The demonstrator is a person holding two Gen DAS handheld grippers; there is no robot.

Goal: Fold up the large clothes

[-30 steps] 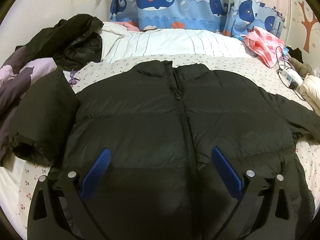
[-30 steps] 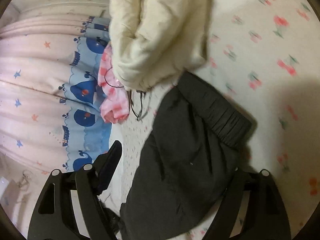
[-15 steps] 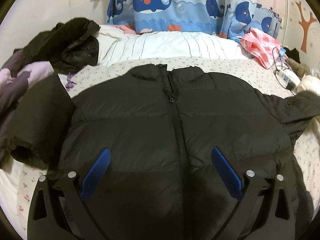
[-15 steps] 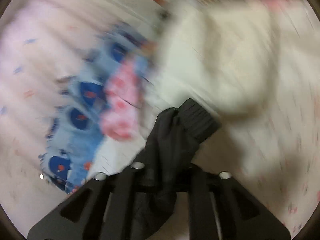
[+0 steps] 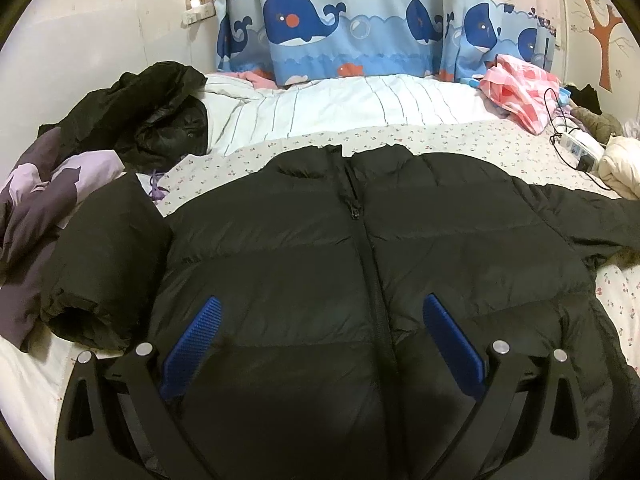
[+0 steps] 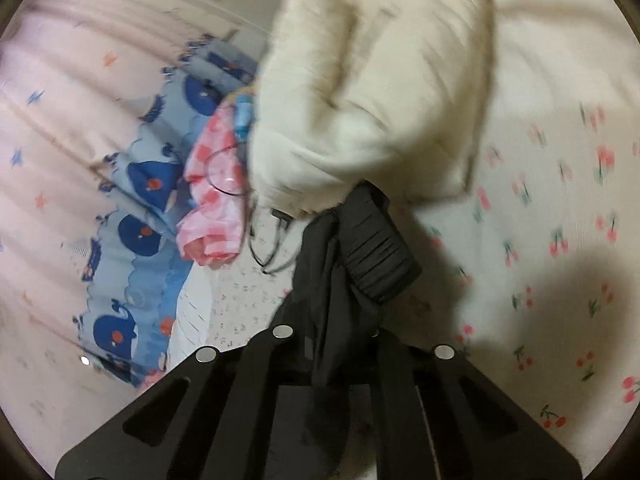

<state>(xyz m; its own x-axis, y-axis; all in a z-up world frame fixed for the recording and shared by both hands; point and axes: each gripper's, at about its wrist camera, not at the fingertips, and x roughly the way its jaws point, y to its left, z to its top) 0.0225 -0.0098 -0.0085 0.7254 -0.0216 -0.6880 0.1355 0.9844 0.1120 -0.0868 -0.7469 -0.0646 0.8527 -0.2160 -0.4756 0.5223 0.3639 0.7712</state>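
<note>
Sleeve cuff (image 6: 376, 256) of the black puffer jacket (image 5: 360, 264) is pinched by the just-closed right gripper (image 6: 340, 344) for folding inward, while the left gripper (image 5: 320, 344) is held spread above.

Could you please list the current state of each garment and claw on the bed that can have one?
Black quilted puffer jacket: spread flat, front up, zipped shut.
Jacket's ribbed sleeve cuff: lifted, pinched in the right claw.
Left claw: open over the jacket's hem, holding nothing.
Right claw: just closed, shut on the sleeve.
Cream padded garment: bunched up.
Black shiny coat: crumpled.
</note>
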